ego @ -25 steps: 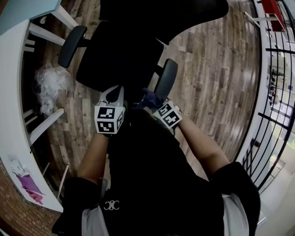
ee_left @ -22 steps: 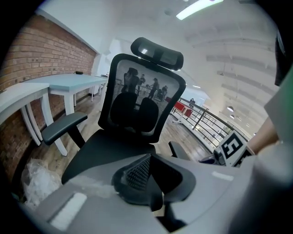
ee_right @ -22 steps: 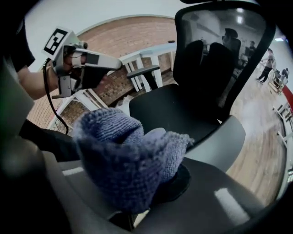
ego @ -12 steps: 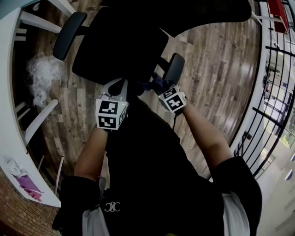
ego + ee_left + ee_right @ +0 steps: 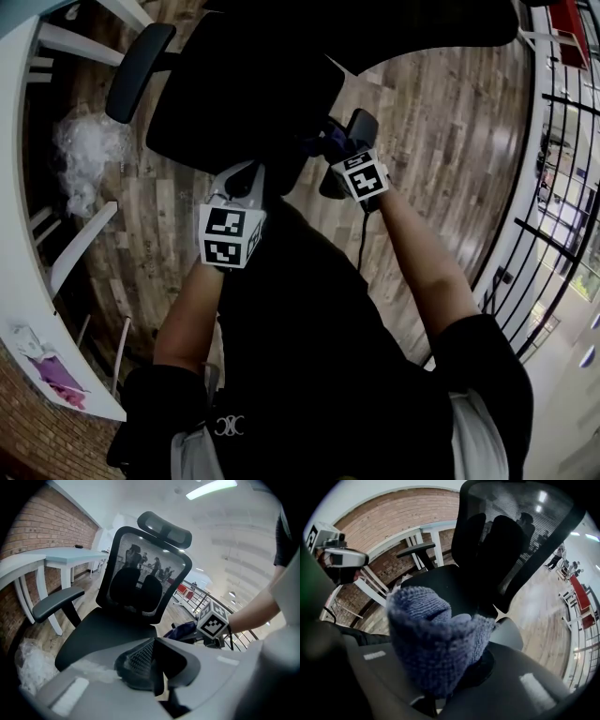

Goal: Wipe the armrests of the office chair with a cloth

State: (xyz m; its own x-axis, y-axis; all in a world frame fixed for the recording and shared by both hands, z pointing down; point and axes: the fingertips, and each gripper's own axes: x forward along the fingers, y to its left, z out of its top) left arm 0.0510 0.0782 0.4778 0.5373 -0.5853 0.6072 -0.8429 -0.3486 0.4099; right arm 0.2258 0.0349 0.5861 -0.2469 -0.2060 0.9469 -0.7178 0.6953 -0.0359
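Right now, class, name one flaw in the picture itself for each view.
Head view: wide lens bends the railing, and the chair is a black mass. Left gripper view: the ceiling light glares. Right gripper view: the cloth looms soft, corners dark.

Shirt: black, short-sleeved, small white emblem.
Left gripper: grey shell, black-and-white marker cube.
Right gripper: thin black cable.

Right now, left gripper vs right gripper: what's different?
The left gripper is shut on nothing; the right gripper is shut on the blue cloth. The right gripper is out at the chair's armrest; the left gripper is held back near the person's torso, off the chair. Shared: both carry a marker cube and point toward the chair.
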